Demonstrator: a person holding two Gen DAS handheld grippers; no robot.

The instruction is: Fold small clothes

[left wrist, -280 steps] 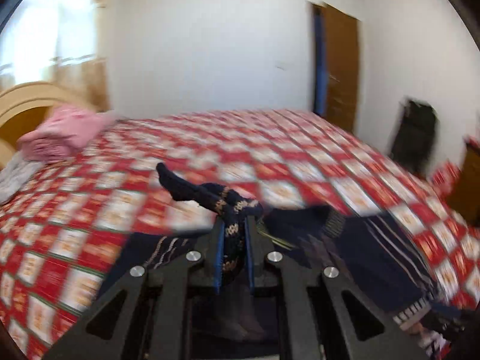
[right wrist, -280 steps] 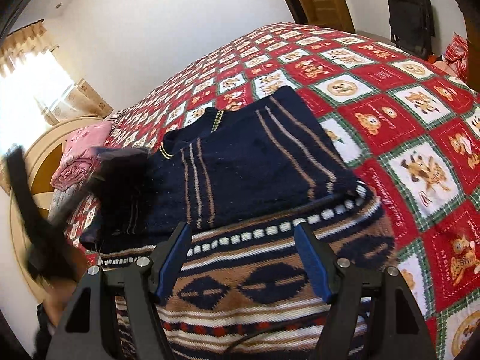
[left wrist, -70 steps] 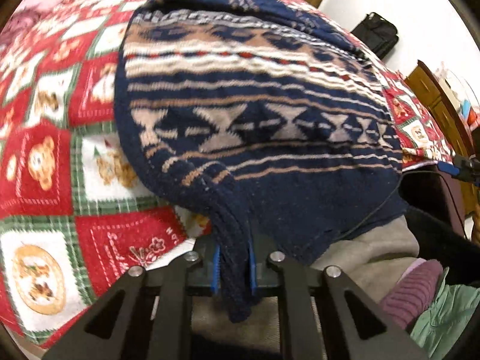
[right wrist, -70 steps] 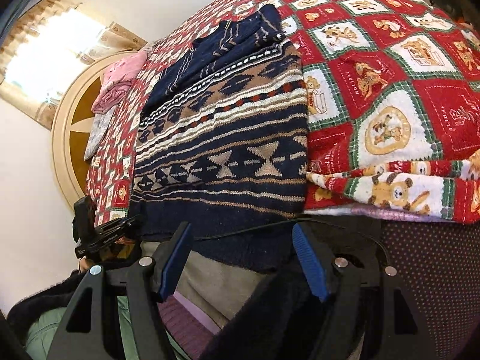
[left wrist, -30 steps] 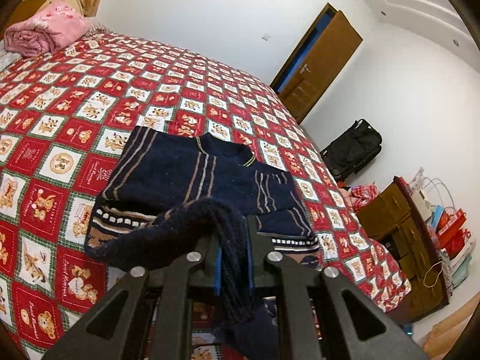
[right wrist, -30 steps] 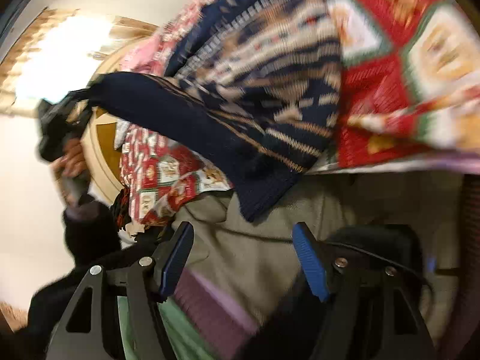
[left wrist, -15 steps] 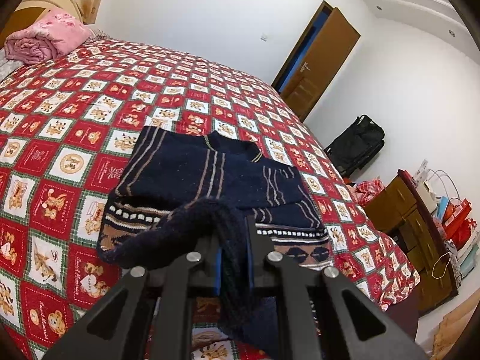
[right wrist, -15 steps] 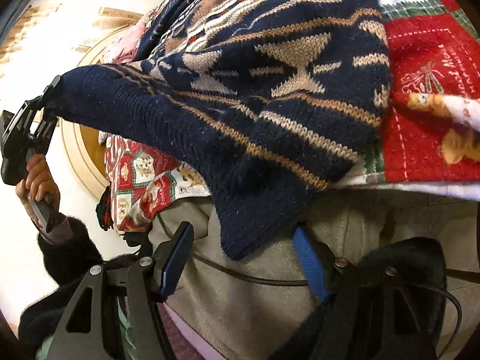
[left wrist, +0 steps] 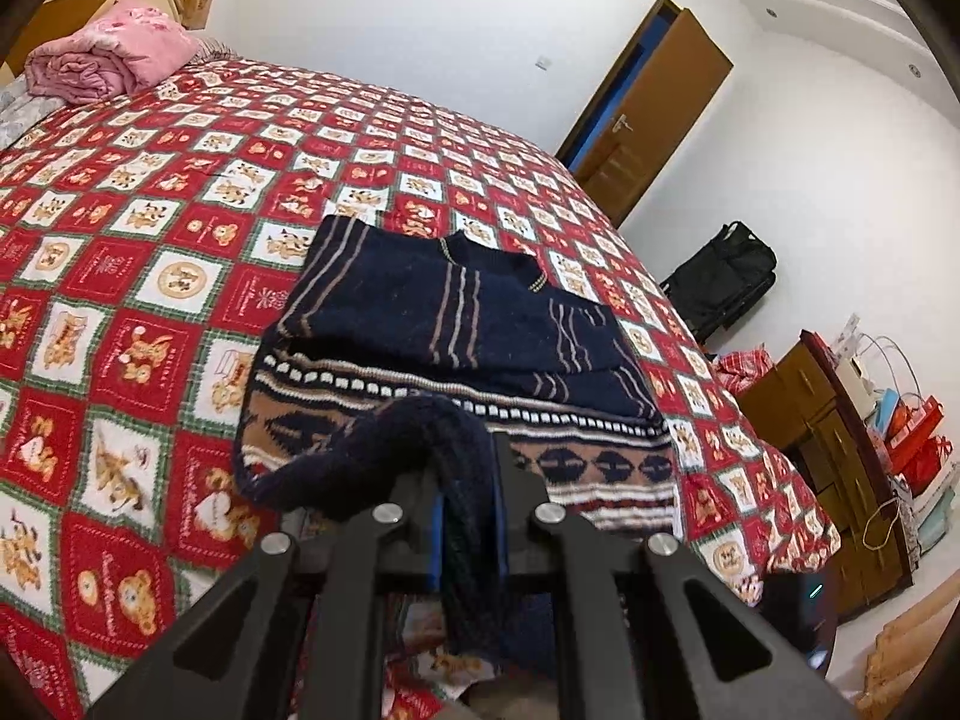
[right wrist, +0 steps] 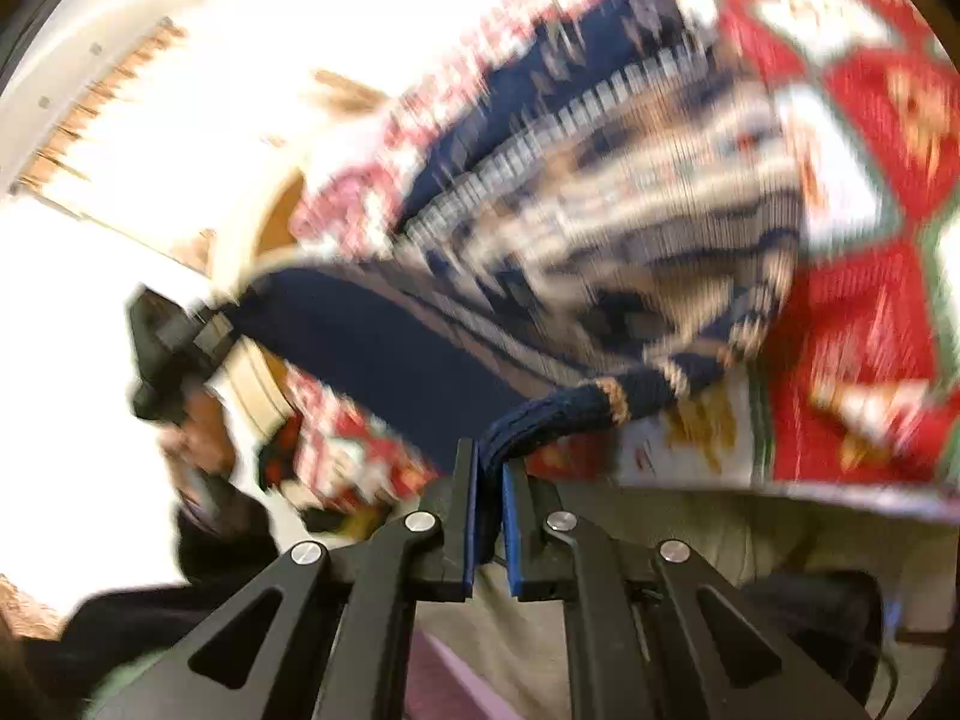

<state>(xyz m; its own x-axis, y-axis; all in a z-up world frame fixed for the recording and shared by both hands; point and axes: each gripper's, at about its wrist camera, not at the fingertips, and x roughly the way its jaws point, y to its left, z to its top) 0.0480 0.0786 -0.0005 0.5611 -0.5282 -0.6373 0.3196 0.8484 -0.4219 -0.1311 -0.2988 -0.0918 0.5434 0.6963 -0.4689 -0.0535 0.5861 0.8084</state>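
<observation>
Left hand-held gripper (left wrist: 468, 516): we see its jaws clamped on a thick dark-navy ribbed edge of the sweater (left wrist: 456, 360); the knit bunches up over the fingertips and drapes down between them.
Right hand-held gripper (right wrist: 489, 480): jaws pressed together on a navy ribbed corner of the same sweater, next to a tan band; this view is heavily motion-blurred.
Left gripper in right view: we make out a dark gripper body at (right wrist: 174, 354), held in the person's hand (right wrist: 198, 426), with the sweater hem stretched from it toward the right gripper.
Hem: lifted off the bed at both gripped points, navy fabric sagging between them.
Sweater body: lies flat on the bed (left wrist: 120, 276), near its foot edge; patterned tan, white and navy bands closest to us, plain navy part with thin stripes folded over further up, collar furthest.
Bed cover: red, white and green checks with bear prints; sweater sits right of the middle in the left view.
Person: beige trousers (right wrist: 690, 540) just beyond the right gripper, dark sleeve at left.
Pink blanket (left wrist: 108, 54): rolled at the head of the bed, well apart from the sweater.
Far side: brown door (left wrist: 648, 114) ajar, black bag (left wrist: 720, 288) against the white wall, wooden cabinet (left wrist: 828, 468) at right.
</observation>
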